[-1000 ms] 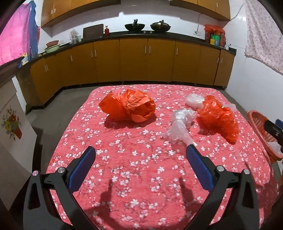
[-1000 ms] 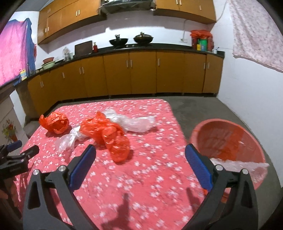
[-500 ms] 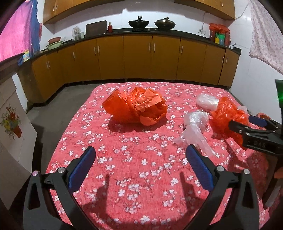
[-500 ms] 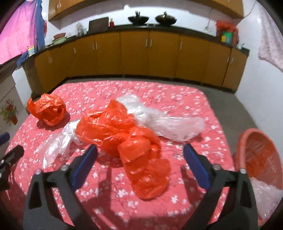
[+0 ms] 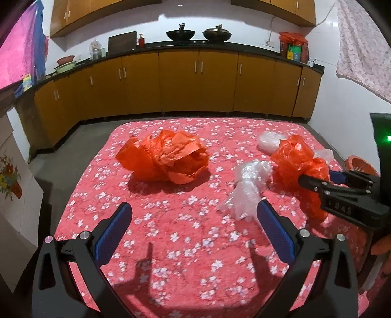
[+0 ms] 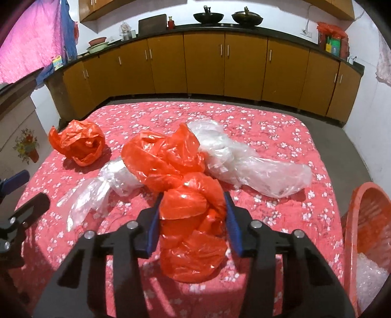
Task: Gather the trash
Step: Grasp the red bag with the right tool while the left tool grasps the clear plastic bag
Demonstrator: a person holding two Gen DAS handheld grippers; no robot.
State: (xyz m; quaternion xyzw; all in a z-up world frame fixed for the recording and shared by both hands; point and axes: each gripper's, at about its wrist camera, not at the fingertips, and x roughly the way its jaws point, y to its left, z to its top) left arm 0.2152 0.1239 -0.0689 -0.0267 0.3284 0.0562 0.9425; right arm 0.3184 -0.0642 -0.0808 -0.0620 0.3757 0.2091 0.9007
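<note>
The right tool (image 6: 191, 215) has just been closing, and its blue pads now press on both sides of a crumpled orange plastic bag (image 6: 185, 195) that lies on the counter (image 6: 281, 220), which is draped in a red cloth with white blossoms. The bag's near end bulges out below the pads; its far end spreads up and to the left. Touching that bag on the far right is a long clear plastic bag (image 6: 256, 168), stretched toward the right edge. On the bag's left a second clear bag (image 6: 97, 190) trails toward the near left. Farther left and apart from these sits a smaller balled-up orange bag (image 6: 78, 144). At the right, beside the counter and lower than its top, stands an orange basket (image 6: 366, 220) with clear plastic already inside it.

The left tool (image 5: 193, 232) hangs above the near part of the counter with its jaws wide and nothing between them. From its view the balled-up orange bag (image 5: 166, 159) lies ahead at the middle, the trailing clear bag (image 5: 246, 190) just past its right pad, and the right tool (image 5: 325, 179) comes in from the right edge, closed on the other orange bag (image 5: 298, 166).

Beyond the counter, brown cabinets (image 6: 207, 61) run along the far wall, with two dark woks (image 6: 227, 17) on their black top.
</note>
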